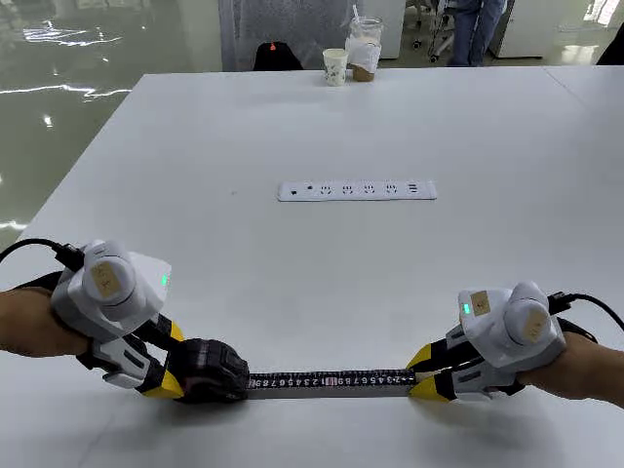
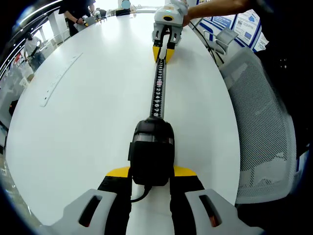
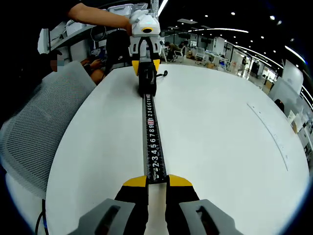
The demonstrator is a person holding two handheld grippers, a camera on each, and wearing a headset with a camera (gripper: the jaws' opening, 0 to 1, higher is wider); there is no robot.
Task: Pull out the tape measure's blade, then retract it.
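The case point(image 1: 207, 370) is clamped in the left gripper point(image 1: 168, 359), the blade point(image 1: 331, 379) end in the right gripper point(image 1: 421, 373). The blade is already pulled out; only retraction is left.

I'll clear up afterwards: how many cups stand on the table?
2: a paper cup and, right of it, a clear cup with a straw, both at the far edge of the table. Others may be hidden.
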